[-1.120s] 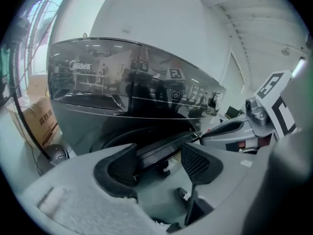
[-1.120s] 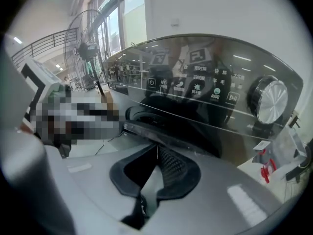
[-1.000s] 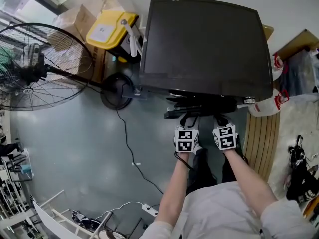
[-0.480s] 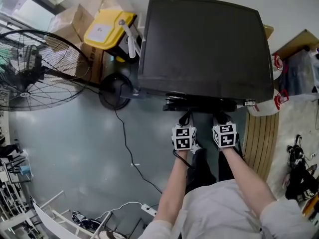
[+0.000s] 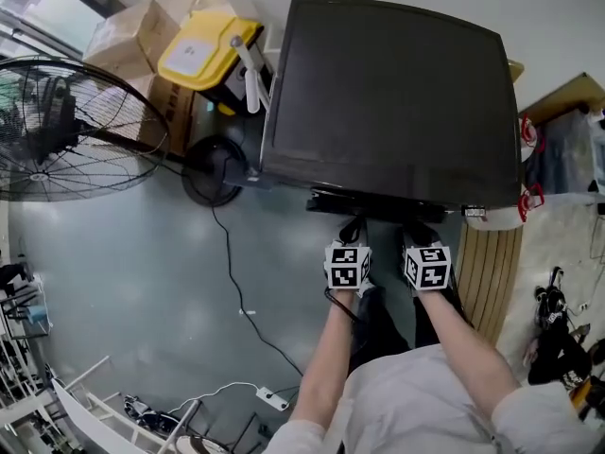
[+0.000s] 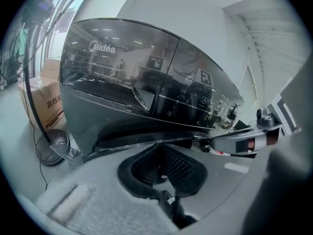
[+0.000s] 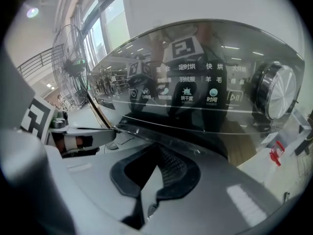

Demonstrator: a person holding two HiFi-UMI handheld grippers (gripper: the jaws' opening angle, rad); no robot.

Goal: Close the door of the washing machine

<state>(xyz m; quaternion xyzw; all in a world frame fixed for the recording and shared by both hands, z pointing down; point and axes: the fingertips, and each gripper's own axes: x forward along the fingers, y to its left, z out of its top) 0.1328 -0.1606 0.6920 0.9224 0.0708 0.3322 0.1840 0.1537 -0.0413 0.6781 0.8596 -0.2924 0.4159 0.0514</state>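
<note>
The dark washing machine (image 5: pixel 392 93) fills the upper middle of the head view. Its door (image 5: pixel 378 206) shows as a narrow dark strip sticking out from the front edge. My left gripper (image 5: pixel 352 230) and right gripper (image 5: pixel 418 232) are side by side with their tips at that strip; contact cannot be told. In the left gripper view the left gripper (image 6: pixel 161 160) is shut and empty below the door's glossy rim (image 6: pixel 146 138), under the Midea panel. In the right gripper view the right gripper (image 7: pixel 156 155) is shut and empty below the control panel and knob (image 7: pixel 276 94).
A large standing fan (image 5: pixel 57 126) with its round base (image 5: pixel 213 170) stands left of the machine. A yellow-lidded bin (image 5: pixel 197 50) and cardboard boxes (image 5: pixel 132 31) are behind it. A cable (image 5: pixel 236 291) runs to a power strip (image 5: pixel 269 400). Wooden slats (image 5: pixel 492 272) lie on the right.
The door strip sticks out less from the machine's front than a second ago. The left gripper has shifted slightly; the right one has stayed in place.
</note>
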